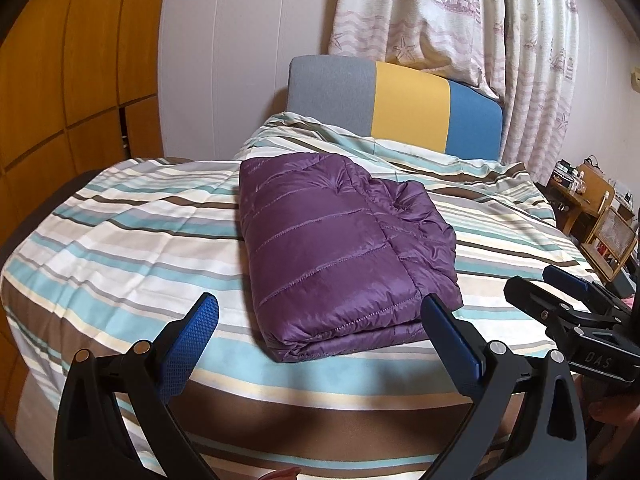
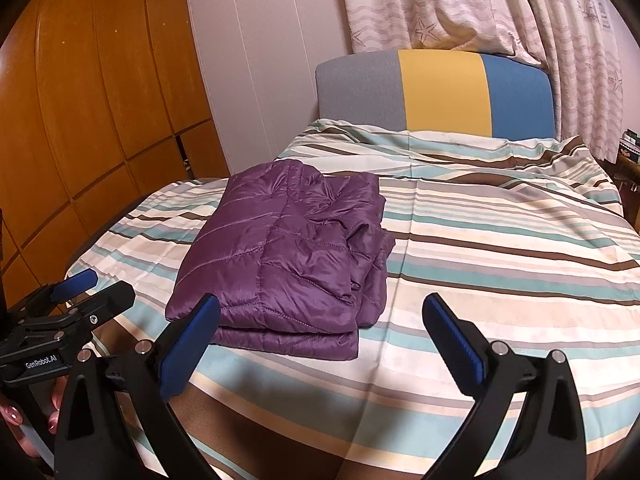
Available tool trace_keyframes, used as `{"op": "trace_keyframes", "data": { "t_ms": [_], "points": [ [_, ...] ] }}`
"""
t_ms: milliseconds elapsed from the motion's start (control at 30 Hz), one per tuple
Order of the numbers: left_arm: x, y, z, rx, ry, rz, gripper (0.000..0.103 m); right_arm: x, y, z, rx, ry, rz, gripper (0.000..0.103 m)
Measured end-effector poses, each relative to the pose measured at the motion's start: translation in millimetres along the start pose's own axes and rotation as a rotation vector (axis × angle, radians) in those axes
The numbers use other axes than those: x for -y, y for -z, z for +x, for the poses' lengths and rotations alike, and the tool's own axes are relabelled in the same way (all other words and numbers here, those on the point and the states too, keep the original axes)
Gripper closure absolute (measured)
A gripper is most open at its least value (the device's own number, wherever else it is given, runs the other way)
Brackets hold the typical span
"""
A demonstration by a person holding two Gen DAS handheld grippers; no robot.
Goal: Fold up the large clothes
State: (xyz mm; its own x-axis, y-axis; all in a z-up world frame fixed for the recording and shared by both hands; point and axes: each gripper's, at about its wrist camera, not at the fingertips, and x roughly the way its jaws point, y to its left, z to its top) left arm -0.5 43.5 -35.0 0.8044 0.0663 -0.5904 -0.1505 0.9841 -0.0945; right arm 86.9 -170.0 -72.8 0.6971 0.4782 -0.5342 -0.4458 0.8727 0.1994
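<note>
Folded purple jacket (image 1: 340,248) on a striped bed (image 1: 120,240), nearer its foot edge than its headboard (image 1: 400,100).
Left tool (image 1: 320,320) and right tool (image 2: 322,320) hover side by side at the foot edge, fingers apart, gripping nothing; neither touches the jacket.

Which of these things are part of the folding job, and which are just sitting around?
Part of the job:
purple jacket, folded on the bed
left claw, open
right claw, open

Just around:
striped bedcover
headboard
curtain
wooden wardrobe
</note>
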Motion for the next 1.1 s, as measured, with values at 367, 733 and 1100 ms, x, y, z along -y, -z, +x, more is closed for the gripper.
{"op": "trace_keyframes", "data": {
  "t_ms": [367,733,1100],
  "points": [
    [2.7,3.0,0.4,-0.005,-0.003,0.004,0.003,0.9,0.2,-0.5,0.001,0.001,0.000,0.002],
    [-1.4,3.2,3.1,-0.019,0.023,-0.028,0.003,2.4,1.7,-0.9,-0.003,0.002,0.002,0.002],
    [-0.2,5.9,6.4,-0.034,0.026,-0.014,0.003,1.5,2.1,1.6,-0.007,0.001,0.000,0.002]
  ]
}}
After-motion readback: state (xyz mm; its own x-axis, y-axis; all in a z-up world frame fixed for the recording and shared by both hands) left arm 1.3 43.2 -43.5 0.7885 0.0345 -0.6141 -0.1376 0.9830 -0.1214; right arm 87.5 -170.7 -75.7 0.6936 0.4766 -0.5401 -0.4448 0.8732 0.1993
